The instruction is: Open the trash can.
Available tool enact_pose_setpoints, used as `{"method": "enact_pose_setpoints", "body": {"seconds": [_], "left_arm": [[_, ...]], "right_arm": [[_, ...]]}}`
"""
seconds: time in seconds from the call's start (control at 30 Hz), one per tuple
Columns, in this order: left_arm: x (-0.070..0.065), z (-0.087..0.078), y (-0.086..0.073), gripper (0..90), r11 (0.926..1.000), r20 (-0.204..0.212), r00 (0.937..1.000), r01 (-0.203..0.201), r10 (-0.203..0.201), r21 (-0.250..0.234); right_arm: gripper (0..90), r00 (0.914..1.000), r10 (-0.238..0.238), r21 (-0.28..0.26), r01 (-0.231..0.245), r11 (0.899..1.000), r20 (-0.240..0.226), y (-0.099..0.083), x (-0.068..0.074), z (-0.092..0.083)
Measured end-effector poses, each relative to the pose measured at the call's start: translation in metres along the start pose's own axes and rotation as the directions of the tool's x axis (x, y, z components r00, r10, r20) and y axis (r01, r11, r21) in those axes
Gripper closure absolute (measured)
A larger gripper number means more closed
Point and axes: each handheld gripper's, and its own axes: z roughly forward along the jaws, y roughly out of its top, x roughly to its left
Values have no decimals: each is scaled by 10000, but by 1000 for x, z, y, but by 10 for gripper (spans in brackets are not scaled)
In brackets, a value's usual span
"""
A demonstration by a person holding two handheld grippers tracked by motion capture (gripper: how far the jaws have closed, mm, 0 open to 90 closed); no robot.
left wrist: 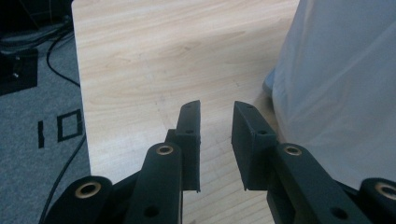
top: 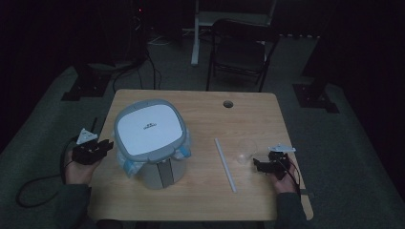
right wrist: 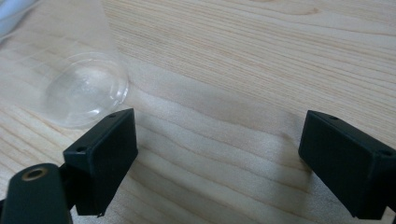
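Observation:
A grey bin with a white square lid [top: 149, 129] and a pale plastic liner stands on the left half of the wooden table [top: 248, 119]. My left gripper [top: 109, 145] hovers at the table's left edge, just left of the bin. In the left gripper view its jaws [left wrist: 217, 112] stand a narrow gap apart with only bare wood between them, and the bin's liner [left wrist: 341, 84] is close on the right. A clear plastic cup [top: 246, 151] stands right of centre. My right gripper [top: 256, 164] sits just right of it, wide open, the cup [right wrist: 86, 88] outside its left jaw.
A long white straw-like tube [top: 225, 164] lies on the table between the bin and the cup. A cable hole [top: 228, 103] sits near the far edge. A folding chair [top: 239, 47] stands beyond the table, and cables run over the grey carpet [left wrist: 37, 93] at the left.

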Motion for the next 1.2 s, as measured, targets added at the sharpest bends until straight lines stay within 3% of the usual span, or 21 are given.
{"method": "enact_pose_setpoints", "body": {"seconds": [0.37,0.73,1.2], "left_arm": [[2,-7,16,734,9991,134,9993,-345,348,-236],[6,-17,46,737,9945,398,9962,-747,777,-735],[10,-28,76,737,9888,415,9922,-1127,1172,-979]], "right_arm": [[107,10000,-7,-4,7,10000,0,0,0,0],[107,10000,-7,-3,7,10000,2,0,0,0],[107,10000,-7,-4,7,10000,1,0,0,0]]}}
